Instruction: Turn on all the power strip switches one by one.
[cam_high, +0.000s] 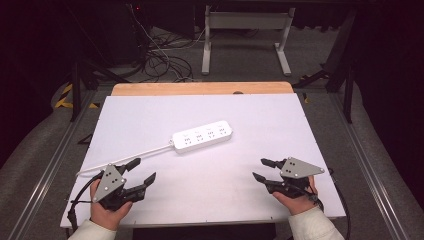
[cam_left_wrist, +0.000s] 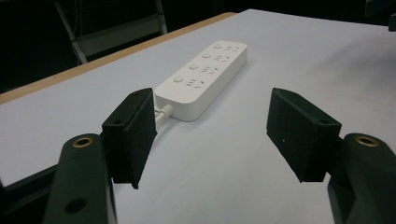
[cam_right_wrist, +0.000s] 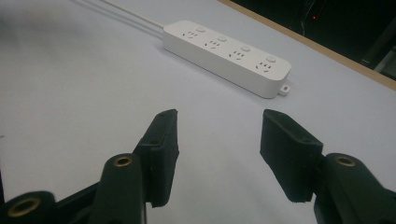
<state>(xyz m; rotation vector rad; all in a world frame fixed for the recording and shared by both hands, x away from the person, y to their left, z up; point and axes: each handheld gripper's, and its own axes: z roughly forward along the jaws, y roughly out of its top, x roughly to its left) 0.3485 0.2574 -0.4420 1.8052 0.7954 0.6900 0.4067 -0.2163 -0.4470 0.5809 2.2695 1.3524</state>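
Here, view by view.
High view: white power strip (cam_high: 202, 135) mid-table (cam_high: 150, 115), cord trailing left; left tongs (cam_high: 142, 172) and right tongs (cam_high: 260, 169) near front edge, both released, empty.
Left gripper view: strip ahead, jaws parted.
Right gripper view: strip beyond parted jaws.

The white surface (cam_high: 210, 165) is evenly and brightly lit from above, while the floor past its edges falls off into near black. Shadows are soft and short: a faint one hugs the power strip (cam_high: 202, 135) in the high view. There is no hard glare, only a mild bluish cast. Both gripper views are slightly soft and grainy, their near jaws dark and a little blurred, and the far corners dim.
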